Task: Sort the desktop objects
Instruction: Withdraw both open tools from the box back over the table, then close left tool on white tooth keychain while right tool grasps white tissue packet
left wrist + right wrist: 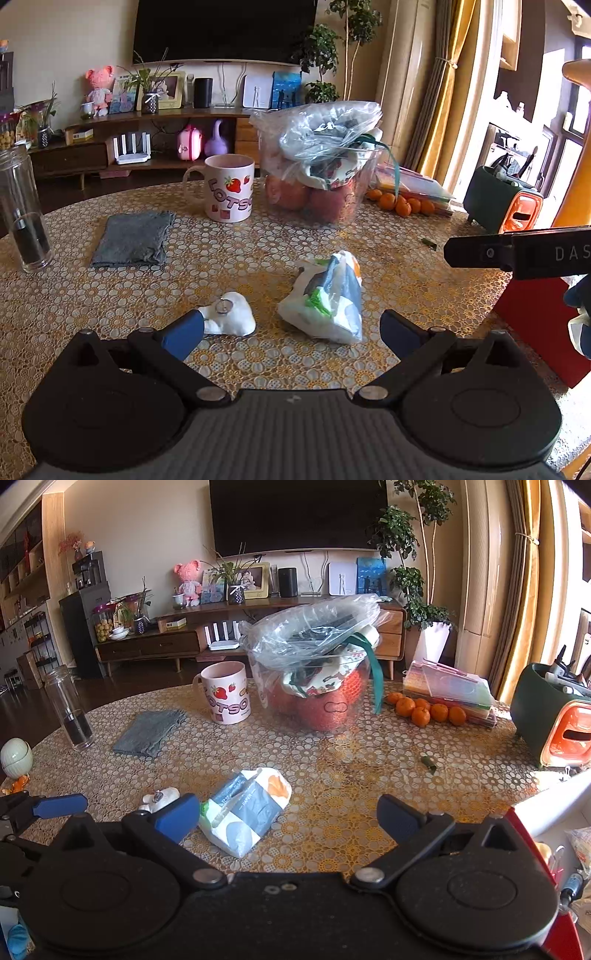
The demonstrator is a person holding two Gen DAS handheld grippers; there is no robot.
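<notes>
A tissue pack [327, 300] in white, grey and orange wrapping lies on the patterned table [110, 295], just ahead of my left gripper [291, 332], whose blue-padded jaws stand wide open and empty. A small white keyring toy [231, 314] rests against the left pad. In the right wrist view the tissue pack [245, 808] lies just ahead of the left pad of my right gripper [288, 818], also open and empty, with the white toy [160, 797] further left. The right gripper's black finger [517, 253] crosses the left view at the right edge.
Further back stand a pink strawberry mug [229, 187], a folded grey cloth [133, 238], a glass jar [23, 210], a clear bowl of apples under plastic bags [321, 166], several tangerines [428, 709], a stack of folders [450, 690] and a green-orange organiser [554, 716]. A red box [543, 325] sits at the table's right edge.
</notes>
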